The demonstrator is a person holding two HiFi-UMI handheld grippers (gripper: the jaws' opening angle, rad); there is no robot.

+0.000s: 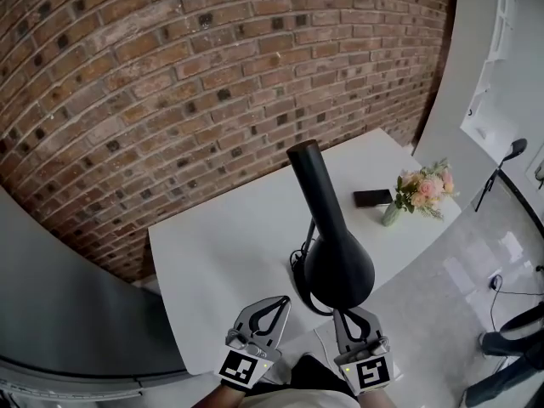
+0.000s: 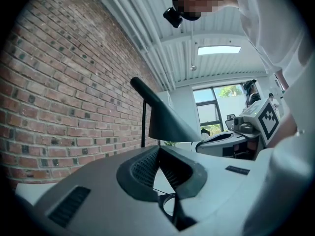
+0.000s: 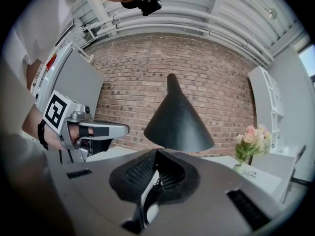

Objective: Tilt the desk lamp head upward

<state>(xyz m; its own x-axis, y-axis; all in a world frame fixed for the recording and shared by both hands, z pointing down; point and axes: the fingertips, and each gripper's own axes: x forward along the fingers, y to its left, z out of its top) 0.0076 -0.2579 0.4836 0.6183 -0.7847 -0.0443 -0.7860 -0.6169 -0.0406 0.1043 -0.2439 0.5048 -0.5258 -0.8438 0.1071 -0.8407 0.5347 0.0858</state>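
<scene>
Nothing here spells out a word or number. Just in front of the lamp (image 1: 327,228), the marker cube (image 1: 240,369) on the left gripper (image 1: 279,303) and the matching cube (image 1: 371,373) on the right gripper (image 1: 347,316) show only black-and-white squares. Right of the lamp, by the flowers (image 3: 251,139), a squiggle (image 3: 261,173) is too faint to read.

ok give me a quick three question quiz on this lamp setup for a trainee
1. True or false: the right gripper is clamped on the desk lamp head.
2. What stands beside the dark flat object on the white table? A. a vase of flowers B. a mug C. a stack of books
3. Fill in: the left gripper has its jaws ____ with nothing between them.
Key: 1 false, its jaws are together and empty. 2 A. 3 together.
</scene>
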